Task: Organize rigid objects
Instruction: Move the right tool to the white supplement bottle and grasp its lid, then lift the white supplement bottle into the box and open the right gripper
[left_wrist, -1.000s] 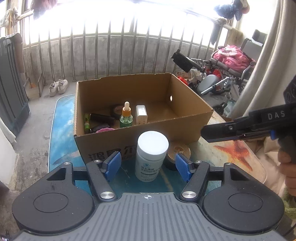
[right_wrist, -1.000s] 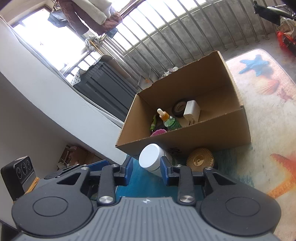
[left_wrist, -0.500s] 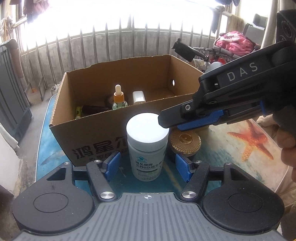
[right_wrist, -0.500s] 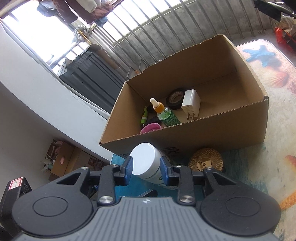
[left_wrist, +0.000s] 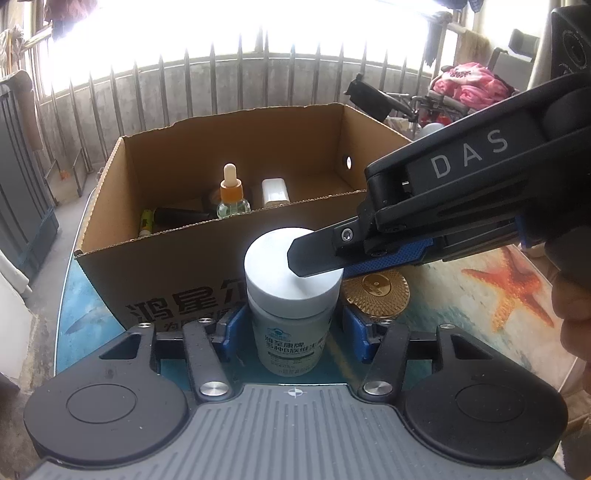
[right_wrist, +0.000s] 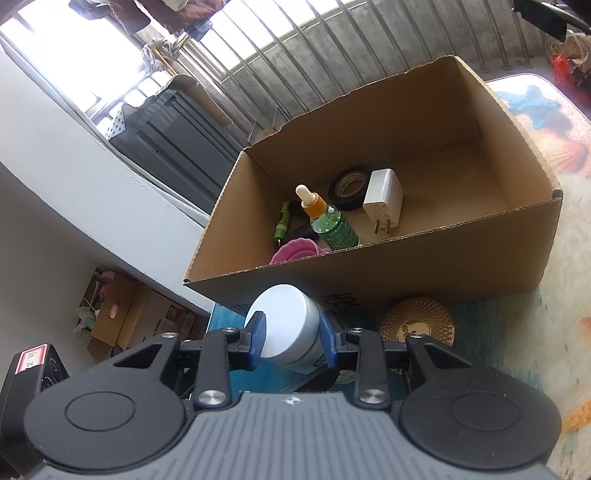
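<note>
We see the white-lidded bottle (left_wrist: 291, 295) upright on the table mat (left_wrist: 480, 317), at 6 o'clock of the cardboard box (left_wrist: 192, 273), a gold round tin (left_wrist: 376, 291) touching it at 3 o'clock. Our left gripper (left_wrist: 291, 328) is closing around the bottle's body, pads not yet pressing. Our right gripper (right_wrist: 291, 338) clamps the lid from 3 o'clock.

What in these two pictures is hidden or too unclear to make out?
- Left wrist view: right gripper covers part of the white bottle cap.
- Left wrist view: the cardboard box front wall hides its floor.
- Right wrist view: the box wall cuts off the pink thing.
- Bottle label: too small to read.
</note>
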